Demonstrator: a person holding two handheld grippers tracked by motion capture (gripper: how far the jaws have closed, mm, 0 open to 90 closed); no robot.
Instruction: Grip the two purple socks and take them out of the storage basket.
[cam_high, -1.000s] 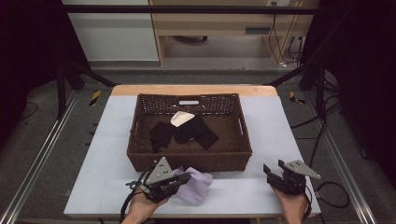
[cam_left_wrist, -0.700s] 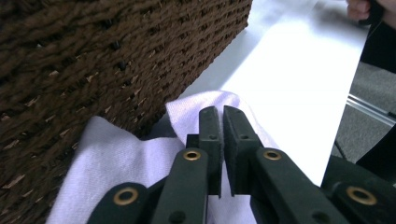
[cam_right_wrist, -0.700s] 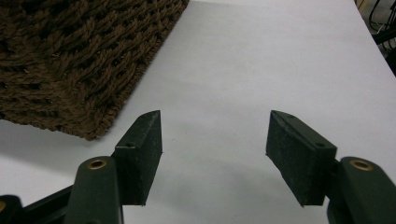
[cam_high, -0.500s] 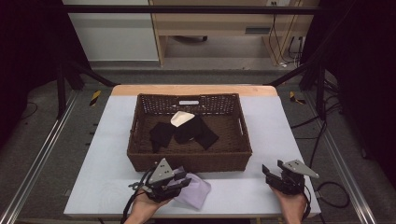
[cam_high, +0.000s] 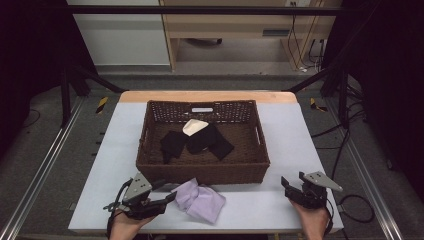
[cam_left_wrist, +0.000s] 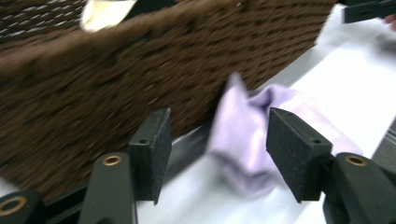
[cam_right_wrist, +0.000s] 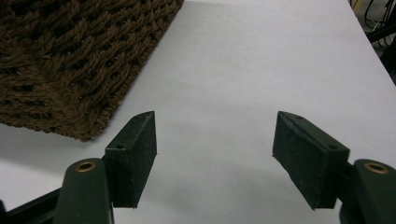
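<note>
- The left gripper (cam_high: 167, 199) is sitting at the near left of the white table (cam_high: 300, 145), its jaws having just been opening; in the left gripper view they are standing wide apart, and the pads are not pressing on anything.
- The lilac cloth (cam_high: 200, 199), a small crumpled piece that may be a sock, is lying on the table just in front of the brown wicker basket (cam_high: 202, 172), touching or nearly touching its near wall, and just beside the left gripper's tips.
- In the left gripper view the lilac cloth (cam_left_wrist: 252, 135) is appearing between and beyond the two open pads, loose on the table rather than gripped.
- Judging from this, the step in hand is the setting down of the cloth on the table outside the basket, and the release is looking complete.
- The right gripper (cam_high: 289, 187) is resting at the near right of the table, well apart from the cloth, with jaws open wide and nothing but bare table between them.
- Inside the basket, black garments (cam_high: 197, 142) and a cream piece (cam_high: 194, 127) are lying in a loose heap.
- The next move is probably calling for a gripper to go over the basket rim and down onto one of those pieces, pinching a single layer so that only one item is coming out.
</note>
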